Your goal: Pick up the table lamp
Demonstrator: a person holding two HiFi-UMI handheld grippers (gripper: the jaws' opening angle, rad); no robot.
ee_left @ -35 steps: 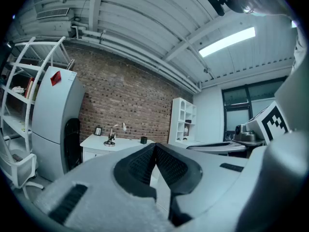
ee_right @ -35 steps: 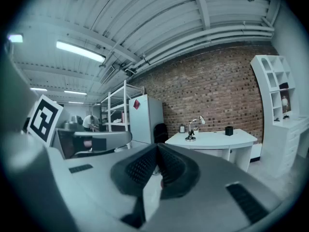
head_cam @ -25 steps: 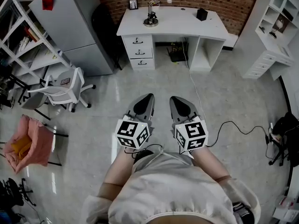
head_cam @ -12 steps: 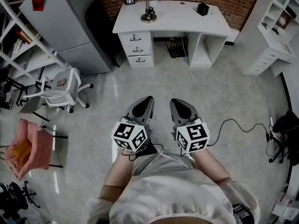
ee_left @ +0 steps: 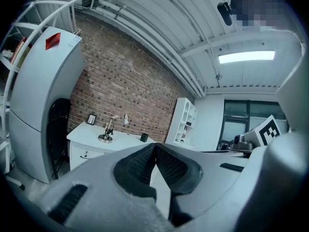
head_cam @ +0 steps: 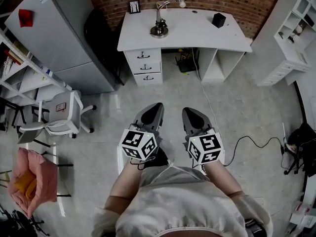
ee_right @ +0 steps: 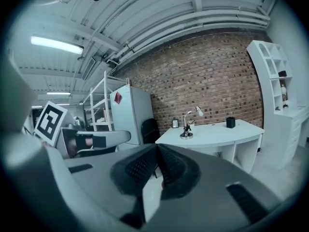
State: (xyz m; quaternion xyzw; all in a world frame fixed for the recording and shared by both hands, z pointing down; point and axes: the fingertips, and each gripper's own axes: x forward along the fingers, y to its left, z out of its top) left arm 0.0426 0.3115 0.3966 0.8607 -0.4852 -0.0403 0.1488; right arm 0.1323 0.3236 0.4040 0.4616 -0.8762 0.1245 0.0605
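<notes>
A metal table lamp (head_cam: 160, 24) with a round base and bent arm stands on the white desk (head_cam: 197, 31) against the brick wall; it also shows small and far off in the left gripper view (ee_left: 107, 132) and the right gripper view (ee_right: 187, 127). My left gripper (head_cam: 154, 107) and right gripper (head_cam: 189, 111) are side by side low in the head view, over the floor, well short of the desk. Both are shut with nothing between the jaws, their tips meeting (ee_left: 155, 146) (ee_right: 157, 147).
A small black box (head_cam: 218, 19) and a picture frame (head_cam: 134, 6) share the desk. A grey cabinet (head_cam: 54, 33) and black chair (head_cam: 101, 36) stand left of it, a white office chair (head_cam: 61, 115) further left, white shelves (head_cam: 291, 33) right. A cable (head_cam: 207, 95) trails across the floor.
I have walked toward the desk with both grippers held ahead; the desk and lamp sit larger and nearer, and the office chair has slid down the left side.
</notes>
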